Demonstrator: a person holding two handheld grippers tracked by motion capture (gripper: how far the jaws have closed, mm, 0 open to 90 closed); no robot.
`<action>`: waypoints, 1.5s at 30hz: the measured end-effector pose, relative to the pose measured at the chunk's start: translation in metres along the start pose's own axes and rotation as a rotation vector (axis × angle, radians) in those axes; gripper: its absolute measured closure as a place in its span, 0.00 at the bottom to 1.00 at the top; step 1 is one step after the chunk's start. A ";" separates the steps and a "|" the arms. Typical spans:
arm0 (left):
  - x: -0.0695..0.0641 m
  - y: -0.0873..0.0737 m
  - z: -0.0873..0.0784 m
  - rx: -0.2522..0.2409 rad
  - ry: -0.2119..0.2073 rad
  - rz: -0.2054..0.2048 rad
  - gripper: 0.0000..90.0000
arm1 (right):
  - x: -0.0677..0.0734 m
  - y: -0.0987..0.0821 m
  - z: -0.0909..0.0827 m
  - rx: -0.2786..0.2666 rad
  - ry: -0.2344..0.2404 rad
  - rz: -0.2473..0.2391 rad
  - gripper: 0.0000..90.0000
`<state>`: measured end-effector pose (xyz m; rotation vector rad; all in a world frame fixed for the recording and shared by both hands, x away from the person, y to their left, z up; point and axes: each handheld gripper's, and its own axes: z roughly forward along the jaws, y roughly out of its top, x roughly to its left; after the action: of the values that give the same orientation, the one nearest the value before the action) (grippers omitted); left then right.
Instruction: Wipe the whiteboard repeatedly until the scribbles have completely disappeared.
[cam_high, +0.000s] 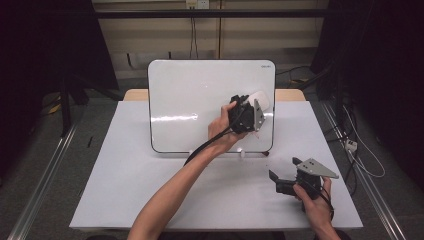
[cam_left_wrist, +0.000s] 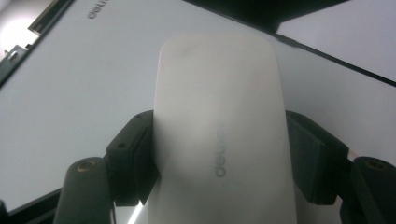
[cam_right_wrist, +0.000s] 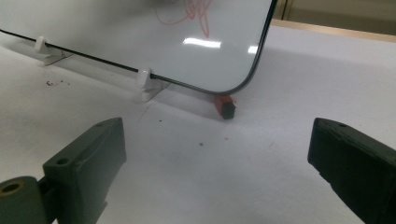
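Here the left gripper (cam_left_wrist: 219, 158) has its fingers (cam_left_wrist: 133, 158) clamped on the white eraser (cam_left_wrist: 219, 116), held up against the whiteboard (cam_high: 190, 100) near its right edge. Right gripper (cam_right_wrist: 217, 172) rests low over the counter (cam_high: 150, 190), fingers (cam_right_wrist: 91, 158) wide apart, nothing between; red scribble (cam_right_wrist: 191, 14) on whiteboard.
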<state>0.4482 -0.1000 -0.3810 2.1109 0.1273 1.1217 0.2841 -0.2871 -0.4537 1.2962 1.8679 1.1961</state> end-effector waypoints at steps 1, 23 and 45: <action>-0.003 -0.001 -0.001 0.000 -0.004 0.005 0.35 | 0.000 0.000 0.000 0.003 0.001 0.001 0.05; -0.060 -0.023 -0.018 -0.006 -0.082 0.118 0.35 | 0.001 0.000 0.000 0.001 0.001 -0.001 0.05; 0.022 -0.006 -0.007 0.029 -0.004 -0.012 0.34 | -0.001 -0.001 -0.001 -0.001 -0.001 0.004 0.05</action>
<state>0.4582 -0.0830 -0.3672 2.1356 0.1550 1.1145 0.2836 -0.2885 -0.4539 1.3001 1.8651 1.1976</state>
